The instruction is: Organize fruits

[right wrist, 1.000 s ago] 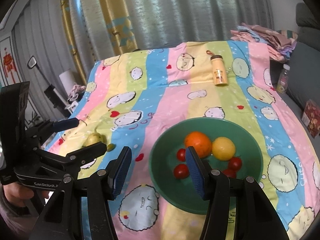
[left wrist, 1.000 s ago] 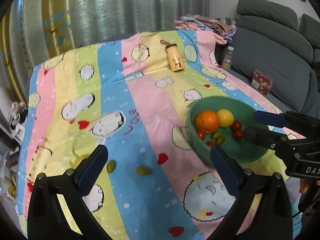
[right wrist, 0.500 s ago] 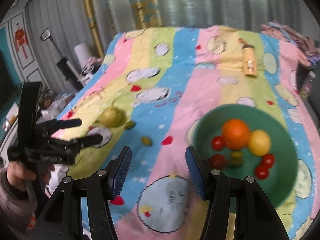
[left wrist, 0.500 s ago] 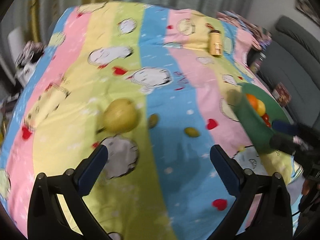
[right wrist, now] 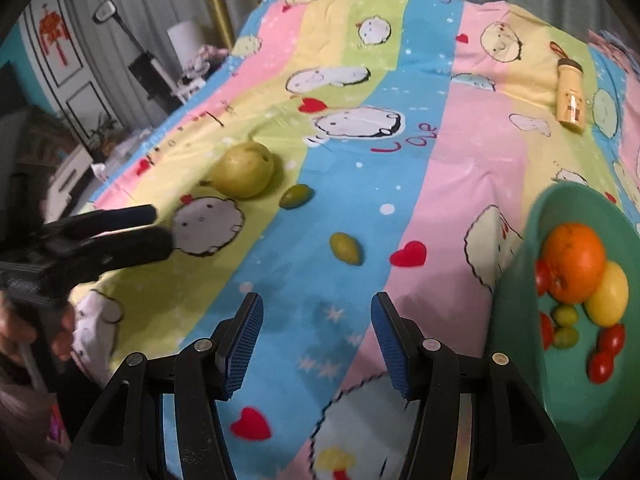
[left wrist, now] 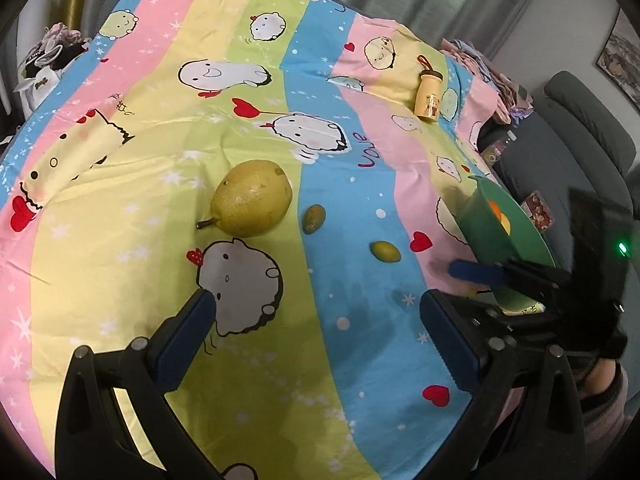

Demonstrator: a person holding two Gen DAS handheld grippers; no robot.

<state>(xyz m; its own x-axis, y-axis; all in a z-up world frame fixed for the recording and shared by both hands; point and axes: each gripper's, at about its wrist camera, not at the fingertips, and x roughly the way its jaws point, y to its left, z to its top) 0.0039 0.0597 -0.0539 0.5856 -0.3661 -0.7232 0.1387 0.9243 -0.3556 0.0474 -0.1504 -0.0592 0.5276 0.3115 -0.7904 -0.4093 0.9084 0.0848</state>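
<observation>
Left gripper (left wrist: pixel 316 320) stands apart over the tabletop (left wrist: pixel 360 360), holding nothing. Right gripper (right wrist: pixel 316 340) likewise apart and empty. Pear (left wrist: pixel 251 198) and two small green fruits (left wrist: pixel 313 219) (left wrist: pixel 385 251) lie mid-tabletop, apart from each other. Green bowl (right wrist: pixel 516 280) near the right edge holds an orange (right wrist: pixel 574 262), yellow fruit (right wrist: pixel 608 300) and tomatoes (right wrist: pixel 600 364).

One pear (left wrist: pixel 251 199), one orange (right wrist: pixel 574 263), one lemon (right wrist: pixel 608 294), four olives (right wrist: pixel 345 249), one bowl (right wrist: pixel 516 292), one bottle (right wrist: pixel 571 94).
</observation>
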